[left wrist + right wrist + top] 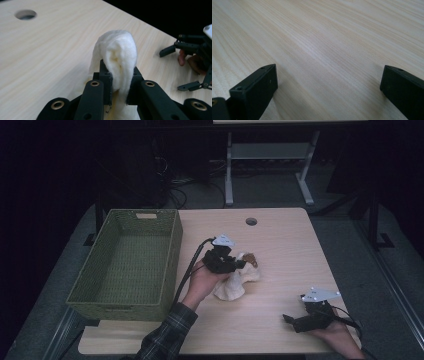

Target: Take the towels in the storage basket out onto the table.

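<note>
My left gripper has its jaws closed on a fold of the white cloth, pinching it so the fabric bulges up and over between the jaw tips like a soft hood, while the rest of it trails down onto the table. In the high view the cloth sits near the middle of the tabletop, just right of the left gripper, with a small brown patch at its far edge (I cannot tell whether that is part of the cloth or something lying on it). What the next move turns on, as I judge it, is that the green woven basket lies to the left of the pinch, close by, its long axis running away from me, its near rim higher than the table, so the cloth would need lifting before it swings across. The left hand is plainly the nearer one; my right gripper rests well apart at the near right corner, jaws spread wide with nothing between them but bare pale wood grain. The cloth looks limp, knitted or terry-like, likely to drape and drag; the basket is stiff, ribbed weave with an open top.
</note>
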The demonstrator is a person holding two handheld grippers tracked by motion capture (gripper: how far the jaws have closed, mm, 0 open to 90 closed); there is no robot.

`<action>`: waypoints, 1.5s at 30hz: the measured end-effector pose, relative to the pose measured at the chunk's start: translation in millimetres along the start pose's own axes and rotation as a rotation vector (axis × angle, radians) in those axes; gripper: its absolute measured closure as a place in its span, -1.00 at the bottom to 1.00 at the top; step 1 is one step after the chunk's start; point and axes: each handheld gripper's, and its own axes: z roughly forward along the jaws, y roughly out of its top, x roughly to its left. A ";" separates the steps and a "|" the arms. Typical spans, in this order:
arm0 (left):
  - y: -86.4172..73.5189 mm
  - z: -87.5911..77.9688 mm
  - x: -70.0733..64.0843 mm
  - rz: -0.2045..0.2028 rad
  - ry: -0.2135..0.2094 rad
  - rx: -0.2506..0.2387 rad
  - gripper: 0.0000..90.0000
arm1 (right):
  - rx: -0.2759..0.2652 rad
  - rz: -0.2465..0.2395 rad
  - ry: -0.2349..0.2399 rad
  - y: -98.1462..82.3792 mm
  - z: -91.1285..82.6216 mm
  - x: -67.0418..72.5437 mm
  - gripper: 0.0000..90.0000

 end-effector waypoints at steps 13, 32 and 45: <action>-18.8 32.6 -5.8 0.033 -0.031 0.075 0.48 | -0.001 -0.005 0.005 -0.1 -0.1 0.3 -0.98; -37.7 -21.4 1.5 0.036 0.022 0.013 -0.14 | 0.001 -0.012 0.010 0.0 -0.2 -0.2 -0.98; -80.2 -28.4 -5.4 0.060 0.102 0.087 -0.04 | 0.028 -0.012 0.002 4.1 -1.0 -0.5 -0.86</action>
